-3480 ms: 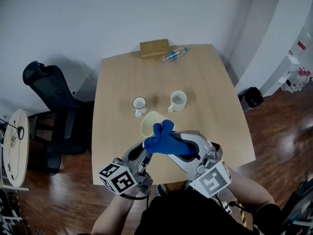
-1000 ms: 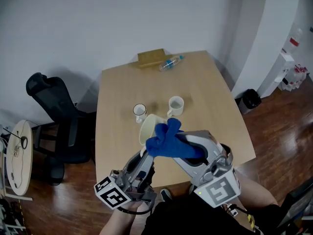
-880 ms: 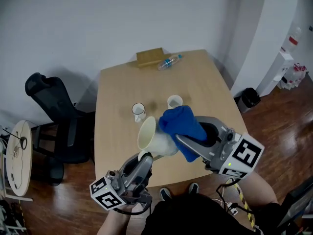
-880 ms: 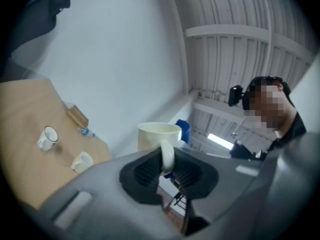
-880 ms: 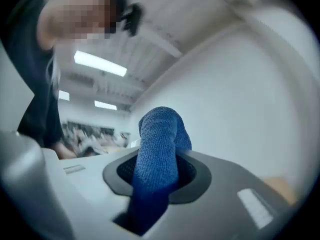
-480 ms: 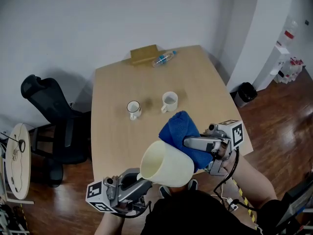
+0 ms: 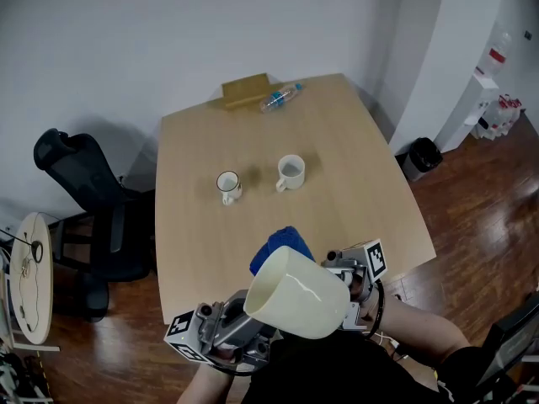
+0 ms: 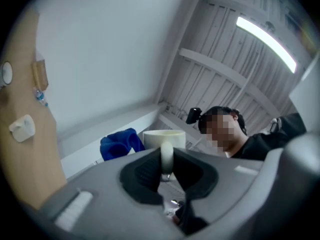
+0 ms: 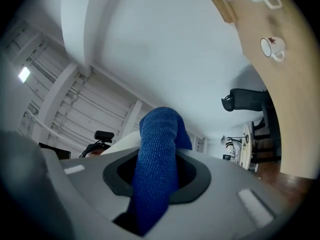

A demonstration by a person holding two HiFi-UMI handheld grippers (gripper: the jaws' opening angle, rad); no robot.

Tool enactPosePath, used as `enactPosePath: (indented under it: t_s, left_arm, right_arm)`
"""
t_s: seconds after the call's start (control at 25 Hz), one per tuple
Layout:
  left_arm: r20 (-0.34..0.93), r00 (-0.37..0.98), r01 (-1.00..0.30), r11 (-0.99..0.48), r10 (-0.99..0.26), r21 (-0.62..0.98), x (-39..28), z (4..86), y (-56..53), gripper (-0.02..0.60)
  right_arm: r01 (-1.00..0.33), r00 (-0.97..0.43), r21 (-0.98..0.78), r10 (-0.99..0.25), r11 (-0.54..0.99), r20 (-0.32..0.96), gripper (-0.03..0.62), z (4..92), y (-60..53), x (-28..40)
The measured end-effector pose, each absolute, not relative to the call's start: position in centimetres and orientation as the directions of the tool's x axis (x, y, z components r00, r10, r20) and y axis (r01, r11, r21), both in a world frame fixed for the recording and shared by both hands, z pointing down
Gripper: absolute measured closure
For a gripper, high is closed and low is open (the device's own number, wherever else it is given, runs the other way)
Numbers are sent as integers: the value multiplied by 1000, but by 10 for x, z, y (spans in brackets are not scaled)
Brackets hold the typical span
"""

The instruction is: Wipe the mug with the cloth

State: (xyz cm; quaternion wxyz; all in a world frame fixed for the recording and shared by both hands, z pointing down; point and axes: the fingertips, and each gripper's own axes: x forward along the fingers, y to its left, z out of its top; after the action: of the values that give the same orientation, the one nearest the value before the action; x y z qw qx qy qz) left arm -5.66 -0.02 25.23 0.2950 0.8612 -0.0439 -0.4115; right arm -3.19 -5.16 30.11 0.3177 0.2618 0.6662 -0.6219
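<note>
A large cream mug point(image 7: 299, 293) is held up close under the head camera, tilted with its mouth toward the upper left. My left gripper point(image 8: 166, 160) is shut on the mug's handle, and the mug body point(image 8: 164, 135) rises just beyond the jaws. In the head view the left gripper point(image 7: 240, 326) sits low at the mug's left. My right gripper point(image 9: 159, 176) is shut on a blue cloth point(image 9: 159, 134). The cloth point(image 7: 276, 247) peeks out behind the mug's far rim. The right gripper point(image 7: 347, 272) lies against the mug's right side, its tips hidden.
Below lies a wooden table point(image 7: 354, 167) with a small mug with a dark rim point(image 7: 227, 183), a white mug point(image 7: 290, 172), a plastic bottle point(image 7: 280, 96) and a wooden box point(image 7: 246, 89) at its far edge. A black office chair point(image 7: 80, 192) stands to its left.
The left gripper has raised the mug and tipped it toward the camera. The cloth came out of the mug's mouth, and the right gripper carried it round behind the mug.
</note>
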Motion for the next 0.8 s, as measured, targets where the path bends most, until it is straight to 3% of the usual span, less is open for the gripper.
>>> enactPosePath:
  t_s: [0.36,0.52,0.6,0.68,0.8]
  left_arm:
    - [-704,603,185,-793,-376,581,-61,259,-16,535]
    - [-676,598,112,-790,-431,603,-66,261,-23,535]
    - [-632,592,12,-779,-500,627,-71,260,-32,535]
    - [-575,577,-110,-753,-579,649,-83,264,-43,535]
    - [-494,548,-265,-700,-675,663,-105,271,-61,535]
  right_arm:
    - [715,-689,-694,-87,80,-720,484,312,-52,-44]
    - [625,-748,-758,-133,185,-650,482,319,-68,-42]
    - [477,-806,-809,-195,343,-558,483,323,-91,-30]
    - [234,-854,-805,-281,545,-438,484,320,-117,-8]
    - [-168,-857,-608,-420,776,-300,484,291,-142,23]
